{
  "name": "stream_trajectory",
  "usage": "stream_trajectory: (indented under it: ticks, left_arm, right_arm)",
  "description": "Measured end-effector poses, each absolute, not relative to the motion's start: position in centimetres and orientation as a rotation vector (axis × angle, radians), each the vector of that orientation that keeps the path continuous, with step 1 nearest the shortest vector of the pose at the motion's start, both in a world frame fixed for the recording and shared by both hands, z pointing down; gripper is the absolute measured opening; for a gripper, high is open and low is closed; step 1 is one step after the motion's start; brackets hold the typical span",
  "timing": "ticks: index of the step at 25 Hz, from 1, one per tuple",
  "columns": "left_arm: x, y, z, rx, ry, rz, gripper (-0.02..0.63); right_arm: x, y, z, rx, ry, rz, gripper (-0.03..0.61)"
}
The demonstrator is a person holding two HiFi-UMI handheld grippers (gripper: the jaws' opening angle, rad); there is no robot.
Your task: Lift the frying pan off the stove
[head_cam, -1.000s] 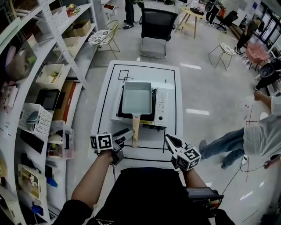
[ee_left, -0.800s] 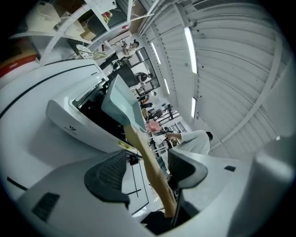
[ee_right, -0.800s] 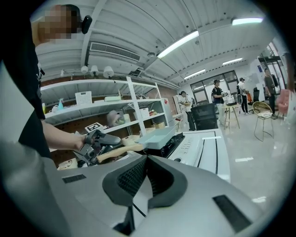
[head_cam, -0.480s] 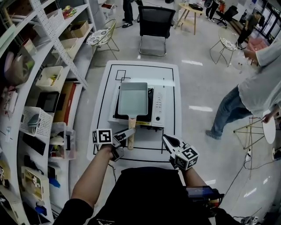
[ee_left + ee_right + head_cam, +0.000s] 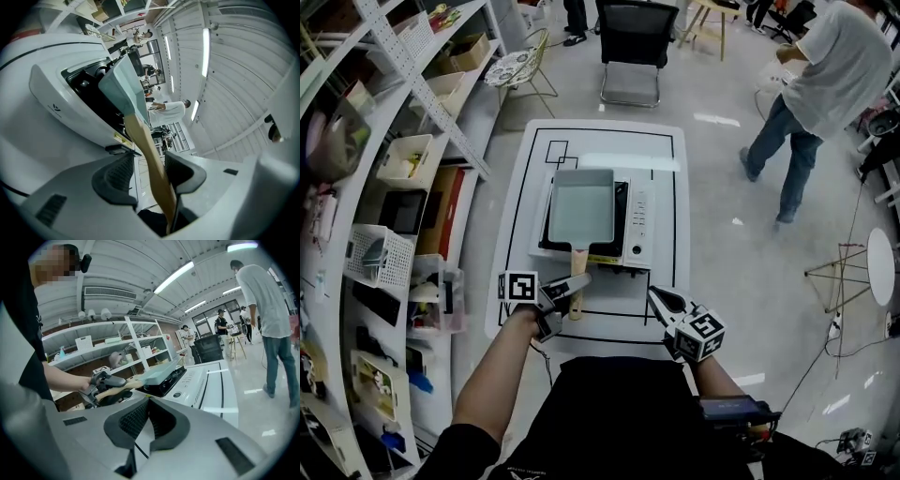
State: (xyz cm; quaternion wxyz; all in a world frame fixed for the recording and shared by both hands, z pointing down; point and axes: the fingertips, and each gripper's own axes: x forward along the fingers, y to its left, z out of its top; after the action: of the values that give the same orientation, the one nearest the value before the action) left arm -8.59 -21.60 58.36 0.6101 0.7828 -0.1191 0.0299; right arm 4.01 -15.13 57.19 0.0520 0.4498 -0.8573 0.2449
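1 rectangular frying pan [image 5: 581, 204] sits on the stove [image 5: 639, 223] on a white table [image 5: 661, 141], its wooden handle [image 5: 577, 265] pointing at the grippers. Shelves [image 5: 384, 187] stand to the left, a chair [image 5: 630, 47] beyond. The left gripper [image 5: 575, 289] is closing its jaws with the handle between them, 1 pad still apart from it. The right gripper [image 5: 659, 302] is pressed together, empty. Since 1 second ago the left gripper has slid forward around the handle, and a bystander [image 5: 825, 84] has walked toward the back.

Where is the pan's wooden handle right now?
In the head view the wooden handle sticks out from the frying pan on the stove toward the person, between the closing jaws of the left tool.
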Motion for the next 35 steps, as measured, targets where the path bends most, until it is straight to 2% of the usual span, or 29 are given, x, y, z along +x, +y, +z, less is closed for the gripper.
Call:
stream_trajectory:
  ticks: [8,20,35]
  left_arm:
    - [-8.0,-22.1,57.8,1.774,-0.252,0.047,0.147]
    - [-8.0,-21.9,57.7,1.731,-0.253,-0.009,0.116]
    - [-7.3,-21.3,56.4,1.685,-0.230,-0.096,0.107]
  right_arm:
    - [4.2,-15.3,57.2,1.364,-2.604,0.766,0.025]
    - [4.5,-15.8,57.5,1.358,-2.617,0.778,0.025]
    - [5.3,-15.8,57.3,1.338,-2.638,0.765,0.025]
